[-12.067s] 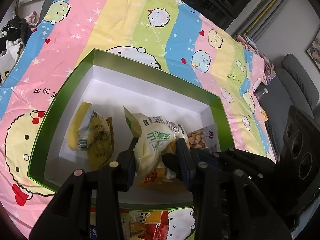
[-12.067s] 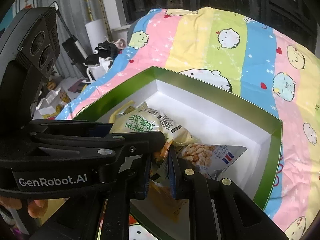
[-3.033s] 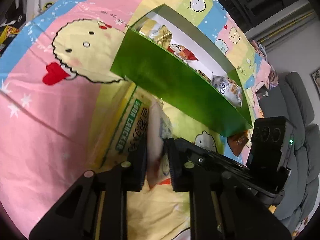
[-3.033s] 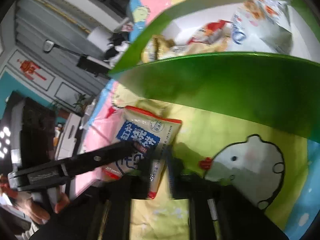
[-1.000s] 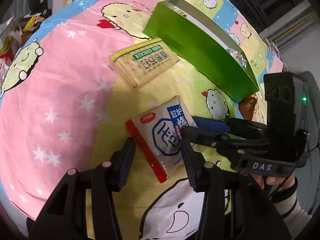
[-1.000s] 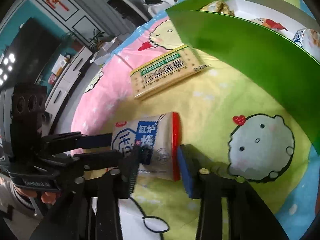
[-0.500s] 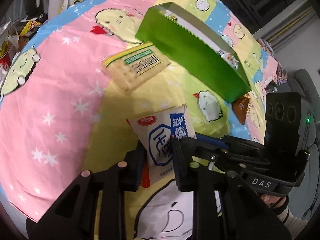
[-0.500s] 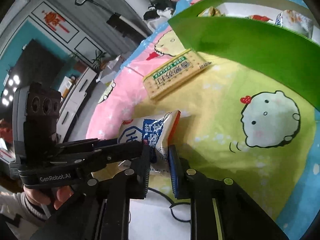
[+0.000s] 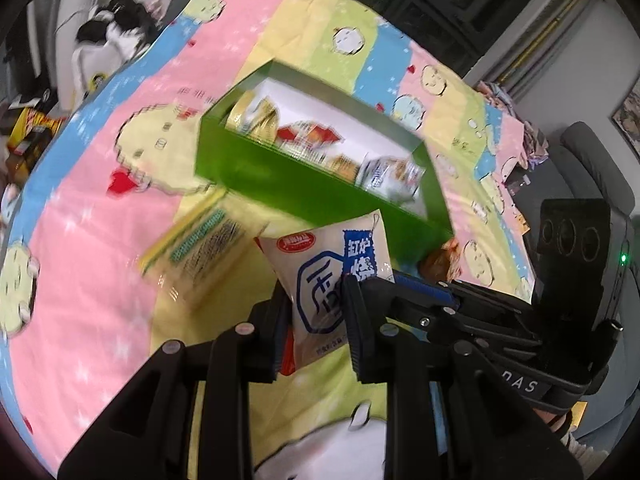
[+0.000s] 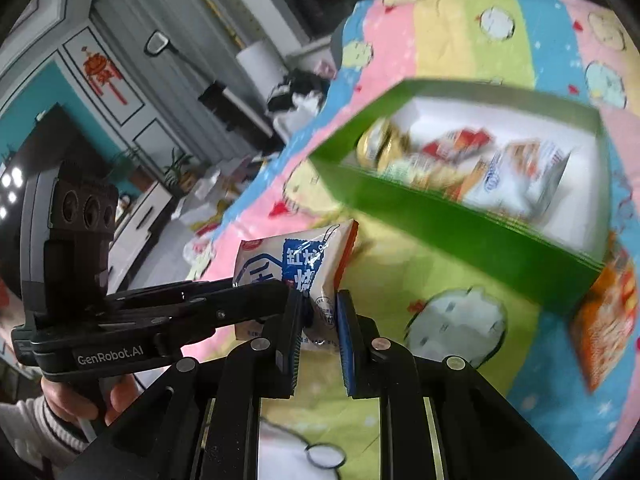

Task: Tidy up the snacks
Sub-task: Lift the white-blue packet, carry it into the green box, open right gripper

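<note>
I hold one white and blue snack bag (image 9: 320,280) with both grippers. My left gripper (image 9: 314,320) pinches the lower part of the bag, one finger on each face; it sits at the lower centre of the left wrist view. My right gripper (image 10: 318,312) pinches the same bag (image 10: 296,260) at its right end, at the lower centre of the right wrist view. Both sets of jaws are drawn close, with only the thin bag between them.

The bag stands tilted above the striped cartoon blanket (image 9: 100,240) and touches no other item. Its red-edged end points toward the upper right in the right wrist view.

The green box (image 9: 320,192) lies beyond the bag, at the centre of the left wrist view and at the upper right of the right wrist view (image 10: 460,232). Its interior is white and holds several snack packets, which are blurred.

A yellow and green cracker pack (image 9: 200,248) lies flat on the blanket, left of the held bag and just in front of the box. An orange packet (image 10: 604,312) lies on the blanket at the box's right corner.

In the right wrist view, a hand (image 10: 76,396) grips the left gripper's handle at the lower left.
</note>
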The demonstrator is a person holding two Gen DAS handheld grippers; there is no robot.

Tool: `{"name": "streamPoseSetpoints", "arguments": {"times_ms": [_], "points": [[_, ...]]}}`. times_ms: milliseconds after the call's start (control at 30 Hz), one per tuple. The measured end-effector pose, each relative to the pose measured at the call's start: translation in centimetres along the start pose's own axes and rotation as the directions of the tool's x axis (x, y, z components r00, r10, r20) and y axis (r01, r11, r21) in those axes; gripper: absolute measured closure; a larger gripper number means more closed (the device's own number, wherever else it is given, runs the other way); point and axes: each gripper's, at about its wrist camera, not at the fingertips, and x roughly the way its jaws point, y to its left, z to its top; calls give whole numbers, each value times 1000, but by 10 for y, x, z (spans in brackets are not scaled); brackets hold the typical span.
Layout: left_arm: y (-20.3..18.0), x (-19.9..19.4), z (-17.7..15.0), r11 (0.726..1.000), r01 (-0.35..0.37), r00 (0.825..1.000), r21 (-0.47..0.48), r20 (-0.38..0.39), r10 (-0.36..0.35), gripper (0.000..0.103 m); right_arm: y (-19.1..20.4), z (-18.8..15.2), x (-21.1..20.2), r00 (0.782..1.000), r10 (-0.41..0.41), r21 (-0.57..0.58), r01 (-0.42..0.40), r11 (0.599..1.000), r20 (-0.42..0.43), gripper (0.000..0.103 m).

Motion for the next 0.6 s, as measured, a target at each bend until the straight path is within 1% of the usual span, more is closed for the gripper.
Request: {"name": "streamPoseSetpoints", "arguments": {"times_ms": [233,400,600], "points": [[-13,7,38,999,24,999,39,29,-25,78,-10,27,-13,997,-40,-5,40,999,73,85],[-20,15,61,997,22,999,68,43,-25,78,-19,49,-15,992,-58,3,58,998,113,85],[-22,31,87,996,21,999,88,39,-25,78,-33,67,-11,987,-82,13,81,997,137,85]]}}
